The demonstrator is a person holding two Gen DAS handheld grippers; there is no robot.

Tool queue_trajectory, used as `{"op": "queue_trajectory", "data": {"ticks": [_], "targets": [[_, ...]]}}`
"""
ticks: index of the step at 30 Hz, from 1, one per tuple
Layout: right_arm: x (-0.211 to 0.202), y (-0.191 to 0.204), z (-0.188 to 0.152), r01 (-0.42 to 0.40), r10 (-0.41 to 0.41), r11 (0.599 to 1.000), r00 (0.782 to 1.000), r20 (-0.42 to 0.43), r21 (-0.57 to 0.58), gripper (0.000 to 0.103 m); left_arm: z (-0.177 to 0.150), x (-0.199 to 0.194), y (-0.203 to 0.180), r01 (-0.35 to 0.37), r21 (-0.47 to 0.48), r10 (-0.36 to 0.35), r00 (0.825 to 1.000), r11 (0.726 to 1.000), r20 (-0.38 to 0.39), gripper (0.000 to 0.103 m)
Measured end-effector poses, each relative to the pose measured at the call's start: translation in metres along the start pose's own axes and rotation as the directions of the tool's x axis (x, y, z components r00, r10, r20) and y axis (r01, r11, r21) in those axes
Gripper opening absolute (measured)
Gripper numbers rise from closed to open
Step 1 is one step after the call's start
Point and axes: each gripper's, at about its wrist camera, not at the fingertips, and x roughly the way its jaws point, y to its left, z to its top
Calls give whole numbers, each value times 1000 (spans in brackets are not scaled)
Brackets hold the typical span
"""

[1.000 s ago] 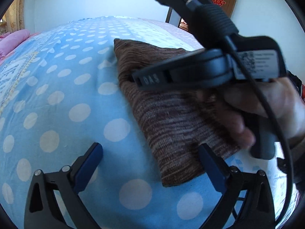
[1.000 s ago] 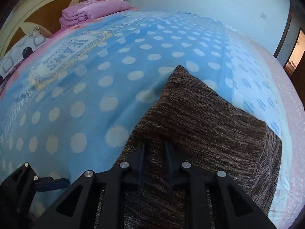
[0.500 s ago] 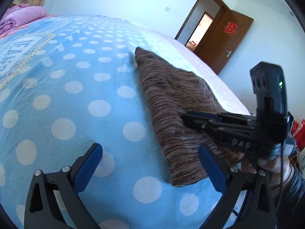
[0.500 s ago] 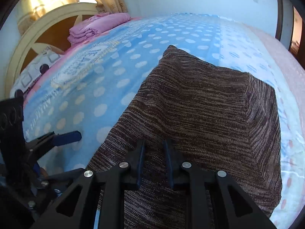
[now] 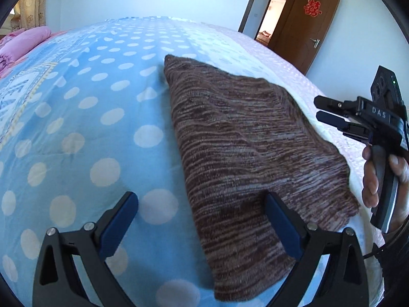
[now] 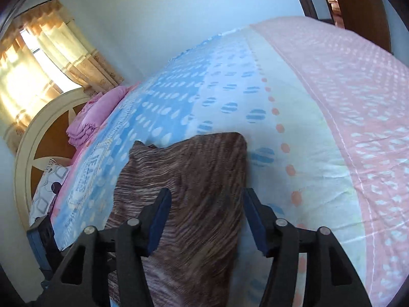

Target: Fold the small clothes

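The brown and cream striped knitted garment (image 5: 242,153) lies folded into a flat, roughly rectangular pad on the light-blue bedspread with white polka dots (image 5: 84,117), near the spread's pale and pink border strip (image 6: 358,128), with its far corner pointing toward the folded pink blanket (image 6: 94,117) at the head of the bed. It looks soft, light and limp, thick enough to keep a crease yet apt to sag and slip open if lifted by one layer only; the knit should give the pads good friction. I judge the best hold to be at a corner or along the near edge, pinching all the layers together. The left gripper (image 5: 202,220) hovers at the garment's near end with its blue-padded fingers (image 5: 117,220) spread wide, one over the bedspread and one over the knit, holding nothing. The right gripper (image 6: 204,215) hangs above the garment's side nearest the border strip, its jaws parted and empty. A brown wooden door (image 5: 306,23) stands open beyond the garment.
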Motion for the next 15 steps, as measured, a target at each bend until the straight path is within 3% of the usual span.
{"op": "queue_trajectory", "data": {"ticks": [8, 15], "targets": [[35, -41, 13, -41, 44, 995, 999, -23, 92, 60, -1, 6, -6, -33, 36, 33, 999, 999, -1, 102], [51, -34, 24, -117, 122, 990, 991, -61, 84, 60, 0, 10, -12, -46, 56, 46, 999, 997, -8, 103]]}}
